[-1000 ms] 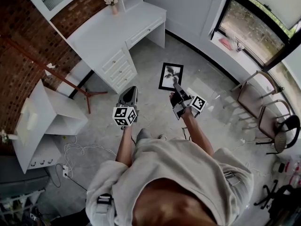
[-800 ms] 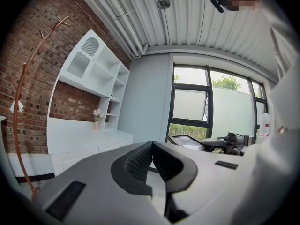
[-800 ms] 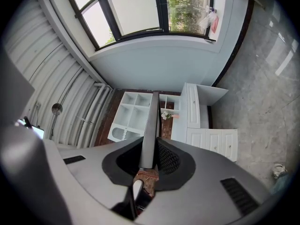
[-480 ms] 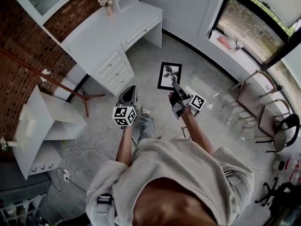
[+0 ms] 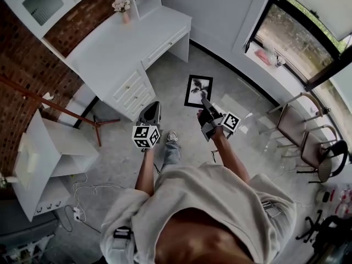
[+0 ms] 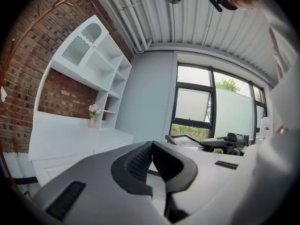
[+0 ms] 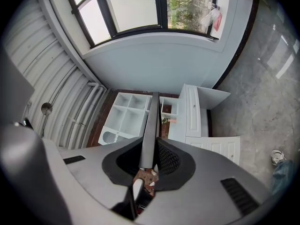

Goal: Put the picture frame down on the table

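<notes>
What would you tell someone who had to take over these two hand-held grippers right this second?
Right gripper: shut on the edge of the picture frame, which is held in the air over the floor.
Left gripper: jaws together, nothing in them.
White desk: up and to the left of the frame in the head view, not under it.
Done: the frame is in hand.
Left: bring it over the desk, set it down, let go.

flower vase [image 5: 123, 11] — upright | chairs [image 5: 291, 122] — beside window [image 5: 300, 43] | brick wall [image 5: 22, 76]
</notes>
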The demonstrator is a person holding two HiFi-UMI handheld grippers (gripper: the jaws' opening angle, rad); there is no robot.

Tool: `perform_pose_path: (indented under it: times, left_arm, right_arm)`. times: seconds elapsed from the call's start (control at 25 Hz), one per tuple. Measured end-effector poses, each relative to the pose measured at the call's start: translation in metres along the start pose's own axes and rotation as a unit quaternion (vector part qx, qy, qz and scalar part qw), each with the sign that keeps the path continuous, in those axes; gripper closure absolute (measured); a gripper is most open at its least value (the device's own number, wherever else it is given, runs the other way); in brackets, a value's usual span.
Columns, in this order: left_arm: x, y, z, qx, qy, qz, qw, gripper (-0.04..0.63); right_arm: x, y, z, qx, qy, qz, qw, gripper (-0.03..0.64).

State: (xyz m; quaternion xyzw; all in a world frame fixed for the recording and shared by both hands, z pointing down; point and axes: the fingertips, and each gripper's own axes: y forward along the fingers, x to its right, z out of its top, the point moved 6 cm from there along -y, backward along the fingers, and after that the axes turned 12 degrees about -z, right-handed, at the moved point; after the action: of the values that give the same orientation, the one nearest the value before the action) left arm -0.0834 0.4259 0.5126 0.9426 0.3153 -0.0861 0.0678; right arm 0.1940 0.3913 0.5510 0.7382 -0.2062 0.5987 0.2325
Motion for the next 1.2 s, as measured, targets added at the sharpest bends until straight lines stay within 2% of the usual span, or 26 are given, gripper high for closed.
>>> perform_pose_path:
  times: [0.68, 1.2]
  left_arm:
    - [-0.172, 0.089, 0.052, 0.013, -0.018, -0.011, 0.9997, 0.580]
    - [-0.253, 0.147, 0.068, 0.010, -0.018, -0.039, 0.9990, 0.580]
  right_arm:
    - [-0.032, 0.187, 0.039, 0.005, -0.019, -0.018, 1.000, 0.551]
    - [-0.035, 0.269, 0.063, 0.031, -0.023, -0.025, 0.999, 0.551]
